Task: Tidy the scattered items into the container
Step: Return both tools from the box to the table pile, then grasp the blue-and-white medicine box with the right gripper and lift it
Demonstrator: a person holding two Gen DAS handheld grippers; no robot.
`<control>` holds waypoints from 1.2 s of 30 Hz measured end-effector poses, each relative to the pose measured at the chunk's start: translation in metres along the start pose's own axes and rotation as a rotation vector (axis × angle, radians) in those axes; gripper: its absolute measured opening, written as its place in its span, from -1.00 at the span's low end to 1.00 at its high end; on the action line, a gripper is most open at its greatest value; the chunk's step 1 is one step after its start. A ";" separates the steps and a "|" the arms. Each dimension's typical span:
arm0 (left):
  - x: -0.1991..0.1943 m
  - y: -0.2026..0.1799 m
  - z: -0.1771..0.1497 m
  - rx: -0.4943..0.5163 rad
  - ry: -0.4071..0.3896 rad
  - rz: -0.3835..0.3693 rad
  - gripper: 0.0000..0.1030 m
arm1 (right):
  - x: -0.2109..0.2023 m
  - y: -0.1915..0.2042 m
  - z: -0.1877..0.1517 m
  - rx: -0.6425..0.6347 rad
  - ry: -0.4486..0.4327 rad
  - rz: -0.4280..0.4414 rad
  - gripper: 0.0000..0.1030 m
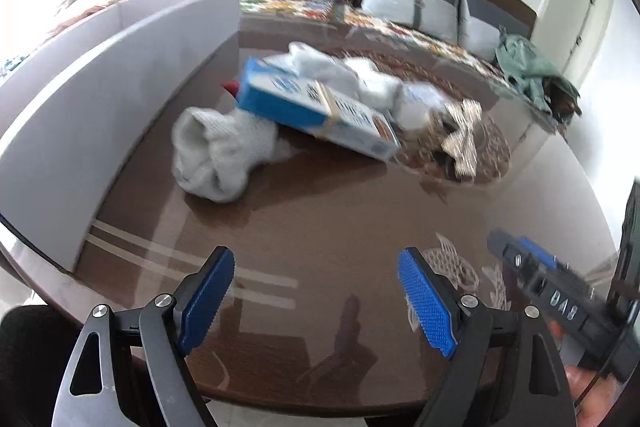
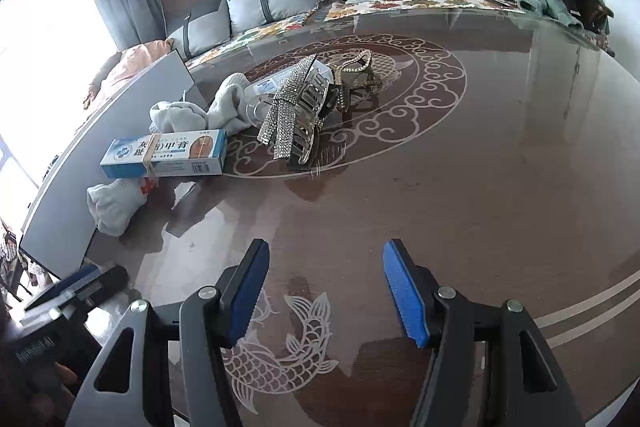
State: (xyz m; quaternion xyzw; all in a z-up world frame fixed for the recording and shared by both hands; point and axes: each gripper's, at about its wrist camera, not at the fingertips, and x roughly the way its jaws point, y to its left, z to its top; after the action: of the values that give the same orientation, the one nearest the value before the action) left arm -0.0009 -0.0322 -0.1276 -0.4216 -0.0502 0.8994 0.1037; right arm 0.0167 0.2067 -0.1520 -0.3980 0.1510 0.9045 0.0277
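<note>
Lying toward the table's [image 2: 460,187] left edge, the blue-and-white box [image 2: 164,153] rests on pale socks [image 2: 116,205] just beside the grey container [image 2: 64,195] wall, its long axis roughly parallel to that wall, well ahead of both grippers. The left gripper [image 1: 316,291] appears nearer the box; the rhinestone hair clips [image 2: 296,115] nearer the table's middle suit the right gripper [image 2: 324,291]. Both point steeply down over the near edge, fingers apart and empty.
</note>
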 end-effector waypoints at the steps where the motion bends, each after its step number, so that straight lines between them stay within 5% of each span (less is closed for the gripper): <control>1: -0.003 0.003 0.005 0.001 -0.017 0.009 0.63 | 0.000 0.000 0.000 0.002 -0.002 0.002 0.19; 5: -0.004 0.015 0.028 0.040 -0.054 0.053 0.63 | -0.001 -0.001 0.000 0.006 -0.008 0.005 0.19; 16: 0.060 0.052 0.065 0.048 0.080 0.082 0.64 | 0.000 0.003 -0.001 -0.018 -0.012 -0.017 0.20; 25: 0.052 0.009 0.035 0.143 0.165 -0.396 0.64 | 0.000 0.004 -0.002 -0.025 -0.017 -0.022 0.21; 31: 0.033 0.025 0.031 0.043 0.056 -0.284 0.64 | -0.003 -0.016 0.011 0.097 -0.010 0.047 0.20; 36: 0.041 0.057 0.040 -0.058 0.022 -0.108 0.64 | -0.005 -0.031 0.061 0.192 -0.041 0.107 0.20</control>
State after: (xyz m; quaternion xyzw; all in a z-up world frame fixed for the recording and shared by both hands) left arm -0.0654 -0.0782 -0.1432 -0.4311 -0.0978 0.8859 0.1406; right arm -0.0178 0.2542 -0.1171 -0.3665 0.2576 0.8938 0.0204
